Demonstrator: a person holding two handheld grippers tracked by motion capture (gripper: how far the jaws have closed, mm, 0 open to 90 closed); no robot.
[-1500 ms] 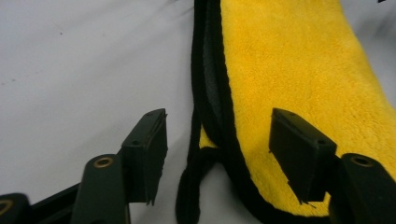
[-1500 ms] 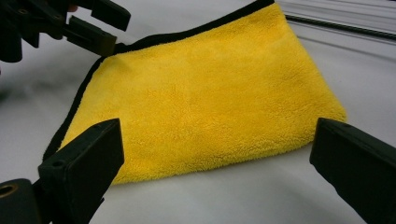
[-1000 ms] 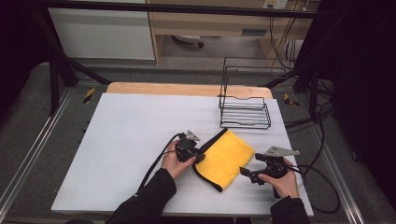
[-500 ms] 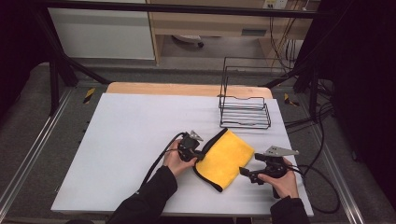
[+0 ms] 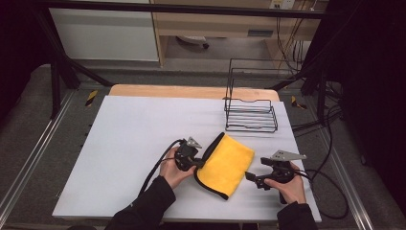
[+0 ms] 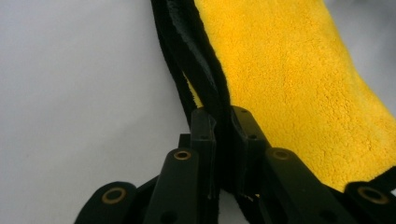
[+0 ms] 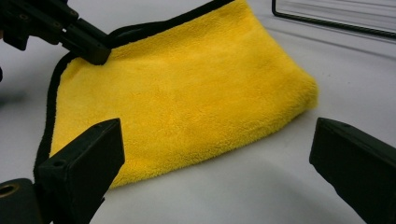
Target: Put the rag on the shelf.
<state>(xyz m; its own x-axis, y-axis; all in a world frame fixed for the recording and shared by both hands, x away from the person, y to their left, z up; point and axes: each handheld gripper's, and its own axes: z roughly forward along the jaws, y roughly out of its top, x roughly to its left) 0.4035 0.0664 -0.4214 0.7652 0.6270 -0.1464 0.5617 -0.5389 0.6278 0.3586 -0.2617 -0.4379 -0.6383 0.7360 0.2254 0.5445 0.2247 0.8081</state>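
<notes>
The left tongs (image 5: 197, 164) have just closed on the black-trimmed left edge of the folded yellow cloth (image 5: 226, 164) on the table (image 5: 134, 134), while the right tongs (image 5: 252, 178) gape wide, empty, just off its right edge.

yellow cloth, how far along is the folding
Done: the yellow cloth already lies doubled on the table. In hand: the left hand-held gripper has just closed on its black-trimmed edge. Left: the right hand-held gripper waits open beside the cloth, holding nothing, so any further fold looks undone.
</notes>
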